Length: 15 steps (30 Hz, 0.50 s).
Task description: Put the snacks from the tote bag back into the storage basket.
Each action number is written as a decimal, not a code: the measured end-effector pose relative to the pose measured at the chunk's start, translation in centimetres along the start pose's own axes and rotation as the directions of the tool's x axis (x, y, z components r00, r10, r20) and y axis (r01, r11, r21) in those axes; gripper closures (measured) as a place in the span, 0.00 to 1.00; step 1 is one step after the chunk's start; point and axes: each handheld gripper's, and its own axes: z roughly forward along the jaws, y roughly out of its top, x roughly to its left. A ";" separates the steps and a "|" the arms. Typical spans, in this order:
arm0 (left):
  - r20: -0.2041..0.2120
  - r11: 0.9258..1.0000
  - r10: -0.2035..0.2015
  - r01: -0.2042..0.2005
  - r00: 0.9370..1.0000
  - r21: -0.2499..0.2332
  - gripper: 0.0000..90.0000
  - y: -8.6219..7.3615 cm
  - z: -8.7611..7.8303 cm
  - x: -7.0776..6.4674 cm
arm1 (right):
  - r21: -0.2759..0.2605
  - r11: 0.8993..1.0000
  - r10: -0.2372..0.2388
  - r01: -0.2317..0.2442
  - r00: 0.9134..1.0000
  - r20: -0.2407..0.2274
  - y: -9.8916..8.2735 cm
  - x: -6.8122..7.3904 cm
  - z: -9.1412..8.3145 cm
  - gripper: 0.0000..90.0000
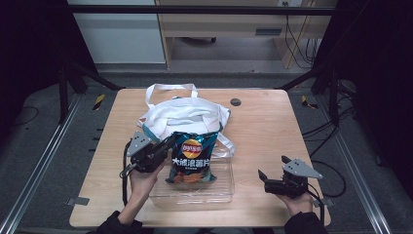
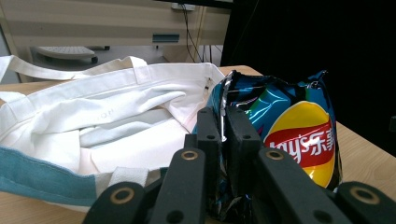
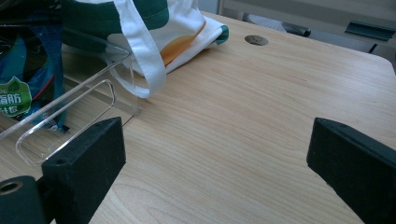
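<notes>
The left gripper (image 1: 164, 148) is pinching the chip bag (image 1: 191, 157) at mid-frame, holding it up above the clear tray (image 1: 221, 192) so it can go into the tote bag (image 1: 187, 113). The right gripper (image 1: 272, 171) is waiting wide open at lower right.

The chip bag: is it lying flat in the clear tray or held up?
Held up. The left gripper pinches the chip bag by its top edge, so it stands over the tray.

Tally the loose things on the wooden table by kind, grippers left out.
Blue foil bag of chips: 1
White cloth tote bag with teal trim: 1
Clear plastic tray: 1
Total: 3
</notes>
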 end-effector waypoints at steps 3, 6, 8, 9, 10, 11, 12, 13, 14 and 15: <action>0.003 1.000 0.016 -0.016 1.000 -0.002 0.89 -0.1 0.1 0.0 | 0.000 1.000 -0.001 0.001 1.000 0.000 0.0 0.0 0.0 0.05; 0.007 1.000 0.023 -0.023 1.000 0.008 0.83 -0.2 0.2 -0.1 | -0.001 1.000 0.000 0.000 1.000 0.001 0.0 0.0 0.0 0.05; 0.008 0.999 0.033 -0.033 0.999 0.012 0.76 -0.2 0.2 -0.1 | 0.001 1.000 0.000 0.000 1.000 0.000 0.0 0.0 0.0 0.05; 0.009 0.999 0.037 -0.037 0.999 0.013 0.74 -0.2 0.1 -0.2 | 0.001 1.000 0.000 0.000 1.000 0.000 0.0 0.0 0.0 0.05; 0.009 0.999 0.041 -0.041 0.999 0.013 0.71 -0.1 0.1 -0.2 | 0.000 1.000 0.000 0.000 1.000 0.001 0.0 0.0 0.0 0.05; 0.010 0.999 0.045 -0.045 0.999 0.014 0.68 -0.1 0.0 -0.2 | -0.001 1.000 -0.002 0.002 1.000 0.001 0.0 0.0 0.0 0.05; 0.011 0.999 0.047 -0.047 0.999 0.017 0.64 -0.1 0.0 -0.2 | -0.001 1.000 -0.002 0.002 1.000 0.002 0.0 0.0 -0.1 0.05; 0.016 0.999 0.050 -0.050 0.999 0.022 0.61 0.0 -0.1 -0.2 | -0.001 1.000 -0.001 0.001 1.000 0.002 0.0 0.0 -0.1 0.05; 0.020 0.998 0.054 -0.055 0.998 0.026 0.58 0.0 -0.1 -0.2 | -0.001 1.000 0.001 -0.001 1.000 0.002 0.0 0.0 -0.1 0.05; 0.020 0.998 0.058 -0.059 0.998 0.027 0.56 0.1 -0.2 -0.2 | -0.002 1.000 0.003 -0.003 1.000 0.002 0.0 0.0 -0.1 0.05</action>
